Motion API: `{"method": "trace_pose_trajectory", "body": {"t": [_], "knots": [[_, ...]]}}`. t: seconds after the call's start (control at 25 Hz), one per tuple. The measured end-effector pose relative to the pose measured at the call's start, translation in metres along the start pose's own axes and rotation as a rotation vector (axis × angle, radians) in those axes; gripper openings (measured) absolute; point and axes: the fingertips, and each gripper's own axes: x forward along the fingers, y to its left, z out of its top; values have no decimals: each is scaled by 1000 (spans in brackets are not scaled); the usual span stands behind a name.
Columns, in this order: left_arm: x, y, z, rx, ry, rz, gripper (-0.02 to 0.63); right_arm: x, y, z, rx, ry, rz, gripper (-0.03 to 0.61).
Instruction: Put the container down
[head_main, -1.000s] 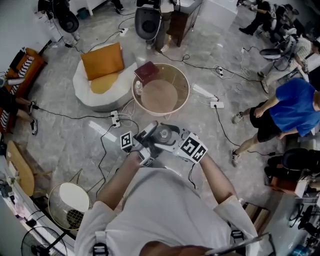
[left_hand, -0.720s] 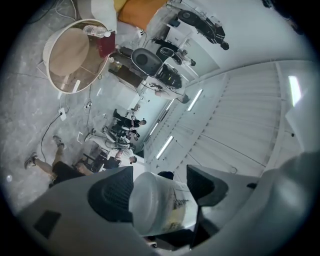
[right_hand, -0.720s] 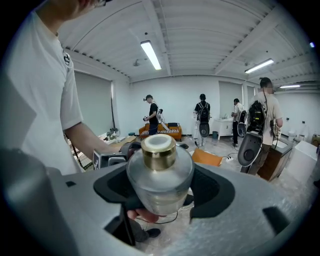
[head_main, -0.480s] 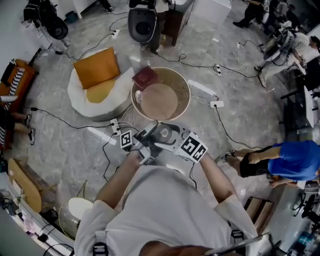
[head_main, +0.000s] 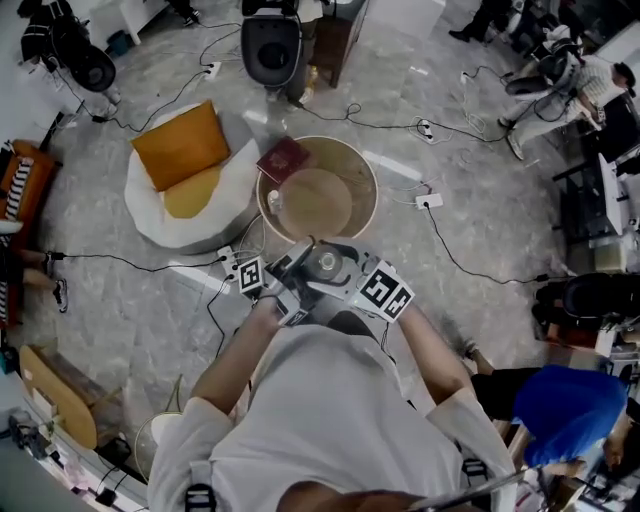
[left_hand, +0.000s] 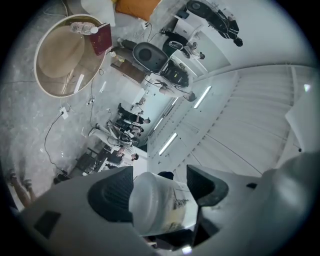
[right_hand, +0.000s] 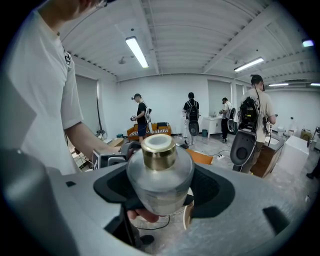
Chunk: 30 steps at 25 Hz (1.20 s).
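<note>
The container (head_main: 326, 263) is a clear rounded jar with a gold cap (right_hand: 159, 149), held up in front of the person's chest between both grippers. My right gripper (right_hand: 162, 187) is shut on the jar's (right_hand: 159, 172) body, with a dark pad on each side. My left gripper (left_hand: 160, 185) closes on the pale labelled part of the container (left_hand: 161, 209). In the head view the left gripper (head_main: 295, 280) and the right gripper (head_main: 350, 278) meet at the jar, just this side of the round table (head_main: 368, 178).
The round glass-rimmed table holds a red book (head_main: 283, 159) and a small bottle (head_main: 277, 200). A white beanbag with an orange cushion (head_main: 180, 145) lies to its left. Cables and power strips (head_main: 429, 201) cross the floor. A person in blue (head_main: 565, 410) is at lower right.
Both grippers and the jar hold their place. The head view has drifted over the floor, and the person in blue has walked from the right side to the lower right.
</note>
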Motion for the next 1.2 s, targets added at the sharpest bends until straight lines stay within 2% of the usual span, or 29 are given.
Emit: {"method": "trace_pose_trajectory", "body": {"t": [0.28,0.52,0.8,1.2], "knots": [[13,5,15,-6,5,16,310,4,-21,-3,17,9,-11,339],[32,12,35,2,-24,14,310,5,-49,-9,23,11,20,339],[61,22,72,35,-92,21,310,11,-93,-15,5,22,83,337],[108,47,143,56,-211,-21,310,27,-176,-35,-25,84,198,337]]}}
